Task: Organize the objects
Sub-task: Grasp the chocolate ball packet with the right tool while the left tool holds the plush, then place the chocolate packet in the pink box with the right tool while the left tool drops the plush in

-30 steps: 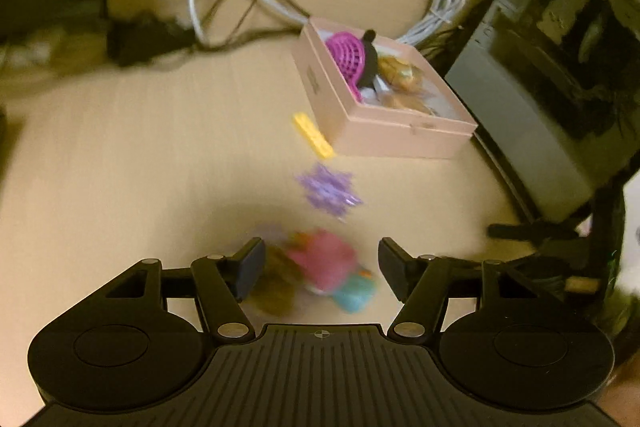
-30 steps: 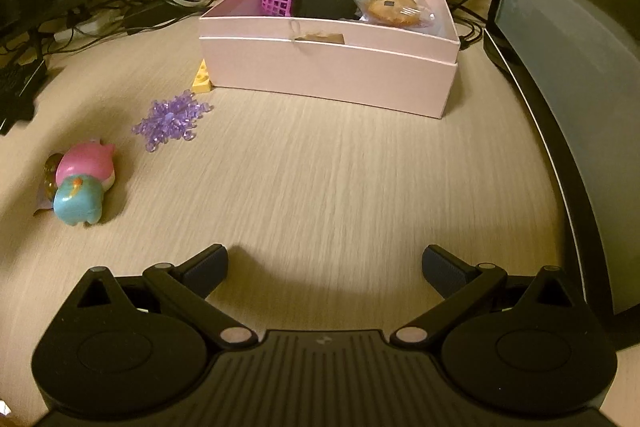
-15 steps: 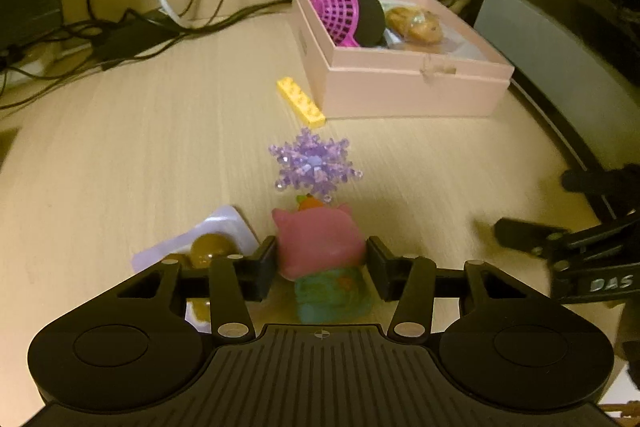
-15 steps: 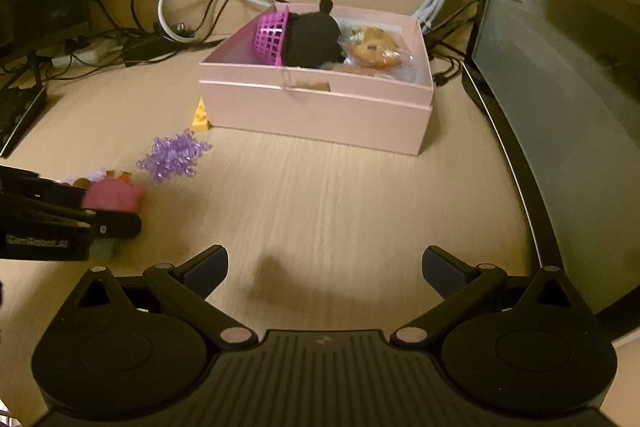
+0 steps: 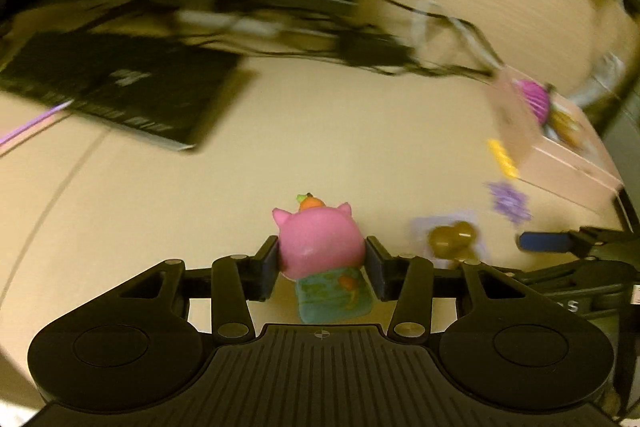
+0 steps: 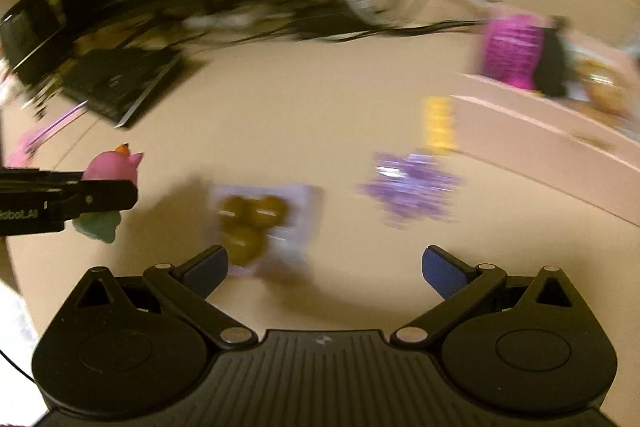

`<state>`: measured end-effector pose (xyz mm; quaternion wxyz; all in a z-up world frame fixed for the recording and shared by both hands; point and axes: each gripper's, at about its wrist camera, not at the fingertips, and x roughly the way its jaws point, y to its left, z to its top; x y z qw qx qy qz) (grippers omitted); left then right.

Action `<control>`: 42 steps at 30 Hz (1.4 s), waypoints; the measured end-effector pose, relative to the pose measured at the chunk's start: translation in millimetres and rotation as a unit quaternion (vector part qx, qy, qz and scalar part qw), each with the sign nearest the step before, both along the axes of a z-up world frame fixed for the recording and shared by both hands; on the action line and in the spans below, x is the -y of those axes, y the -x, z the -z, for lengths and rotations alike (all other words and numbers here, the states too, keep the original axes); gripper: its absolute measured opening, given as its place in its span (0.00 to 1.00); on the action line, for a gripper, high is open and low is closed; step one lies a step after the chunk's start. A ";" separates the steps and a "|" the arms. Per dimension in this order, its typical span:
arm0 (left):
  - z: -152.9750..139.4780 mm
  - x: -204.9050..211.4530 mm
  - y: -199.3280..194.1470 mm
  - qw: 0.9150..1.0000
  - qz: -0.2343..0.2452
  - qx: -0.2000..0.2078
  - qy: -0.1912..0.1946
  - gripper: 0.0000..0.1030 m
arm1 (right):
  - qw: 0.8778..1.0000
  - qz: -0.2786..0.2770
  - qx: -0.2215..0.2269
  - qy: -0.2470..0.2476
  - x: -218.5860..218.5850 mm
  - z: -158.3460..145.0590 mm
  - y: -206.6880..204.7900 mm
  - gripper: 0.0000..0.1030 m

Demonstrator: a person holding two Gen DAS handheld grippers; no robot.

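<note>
Left gripper closing on pink toy, needing firm squeeze before carrying toward pink box; right gripper hovering apart, empty.

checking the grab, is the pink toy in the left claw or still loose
In the claw: the left claw is closing, both pads against the pink toy.

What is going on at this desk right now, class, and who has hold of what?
A person is tidying small things with a handheld gripper in each hand. The left gripper is closing on the pink pig toy, pads against its sides. The right gripper is open and empty, hanging over the packet of brown sweets. The purple snowflake and yellow brick lie on the desk beside the pink box, which already holds some items.
</note>
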<state>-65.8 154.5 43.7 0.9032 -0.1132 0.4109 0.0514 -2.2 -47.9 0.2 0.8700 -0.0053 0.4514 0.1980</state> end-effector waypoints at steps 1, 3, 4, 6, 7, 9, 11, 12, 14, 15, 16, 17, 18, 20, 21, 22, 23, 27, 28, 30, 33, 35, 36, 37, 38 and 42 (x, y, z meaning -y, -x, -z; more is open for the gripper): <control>0.0 -7.6 2.7 1.000 -0.011 0.001 0.004 0.48 | 1.000 -0.002 -0.007 0.003 -11.6 3.4 -4.4 1.00; 0.7 -18.8 8.0 0.999 -0.029 0.003 0.015 0.48 | 1.000 0.002 -0.001 0.015 -29.6 7.6 -9.8 1.00; 1.1 -21.8 10.6 0.999 -0.036 0.003 0.019 0.48 | 1.000 -0.003 0.002 0.022 -36.0 8.2 -11.4 1.00; 2.2 -27.2 14.1 0.999 -0.041 0.003 0.023 0.48 | 0.999 -0.016 0.011 0.047 -51.5 9.9 -10.8 1.00; 2.6 -28.8 15.8 0.999 -0.041 0.002 0.026 0.48 | 0.998 -0.023 0.015 0.058 -58.0 11.2 -9.7 1.00; 3.6 -29.5 16.0 0.999 -0.038 0.001 0.030 0.48 | 0.996 -0.036 0.026 0.077 -66.5 13.0 -4.5 0.97; 6.2 -26.8 13.0 0.999 -0.031 -0.002 0.034 0.48 | 0.996 -0.042 0.034 0.074 -65.9 10.9 -0.9 0.89; 8.6 -25.1 10.5 0.999 -0.027 -0.005 0.037 0.48 | 0.996 -0.046 0.037 0.073 -64.4 8.5 1.5 0.79; 12.0 -19.1 5.6 0.999 -0.016 -0.010 0.044 0.48 | 0.995 -0.055 0.033 0.075 -60.7 5.4 4.9 0.76; 13.2 -15.1 3.0 0.999 -0.009 -0.012 0.047 0.48 | 0.995 -0.054 0.033 0.076 -57.1 4.3 6.5 0.76; 14.1 -10.7 0.4 0.999 0.000 -0.013 0.049 0.48 | 0.995 -0.052 0.035 0.080 -54.4 3.8 8.0 0.76; 14.9 -5.3 -2.5 0.999 0.010 -0.015 0.051 0.48 | 0.994 -0.047 0.037 0.087 -50.8 3.2 10.2 0.75; 15.5 0.6 -5.2 0.998 0.020 -0.016 0.052 0.48 | 0.994 -0.041 0.037 0.092 -45.8 1.7 13.0 0.75; 17.2 14.1 -11.8 0.997 0.046 -0.022 0.058 0.48 | 0.995 -0.029 0.038 0.092 -32.0 -3.4 17.6 0.75; 17.8 20.6 -14.2 0.996 0.058 -0.024 0.060 0.48 | 0.995 -0.021 0.040 0.091 -23.2 -7.2 20.6 0.75; 18.3 28.2 -16.9 0.995 0.073 -0.028 0.062 0.48 | 0.995 -0.013 0.042 0.090 -14.3 -10.9 22.9 0.75; 19.0 37.4 -19.7 0.993 0.089 -0.031 0.064 0.48 | 0.995 -0.004 0.043 0.089 -4.8 -15.0 25.6 0.75; 21.0 76.2 -28.2 0.984 0.161 -0.044 0.069 0.48 | 0.994 0.050 0.045 0.082 41.0 -32.3 41.1 0.75; 20.9 87.0 -30.0 0.980 0.180 -0.047 0.069 0.48 | 0.993 0.065 0.048 0.081 52.8 -36.2 45.8 0.75; 19.0 109.3 -34.5 0.972 0.219 -0.050 0.068 0.48 | 0.990 0.100 0.054 0.080 76.8 -45.0 56.2 0.75; 9.3 135.1 -44.8 0.961 0.266 -0.040 0.067 0.48 | 0.984 0.148 0.063 0.078 108.2 -57.4 72.1 0.75; -0.7 147.9 -57.1 0.955 0.287 -0.026 0.070 0.48 | 0.979 0.174 0.073 0.076 126.5 -64.6 83.7 0.75; -6.3 153.9 -65.0 0.953 0.294 -0.018 0.073 0.48 | 0.977 0.187 0.076 0.074 134.3 -67.5 89.4 0.75; -11.1 160.2 -73.4 0.951 0.299 -0.010 0.074 0.48 | 0.974 0.198 0.079 0.072 140.7 -69.4 93.7 0.75; -17.4 167.8 -84.2 0.950 0.302 0.000 0.073 0.48 | 0.972 0.210 0.081 0.072 147.1 -71.1 98.0 0.75; -42.0 197.9 -132.6 0.948 0.306 0.064 0.059 0.48 | 0.965 0.241 0.082 0.066 165.1 -71.6 107.0 0.75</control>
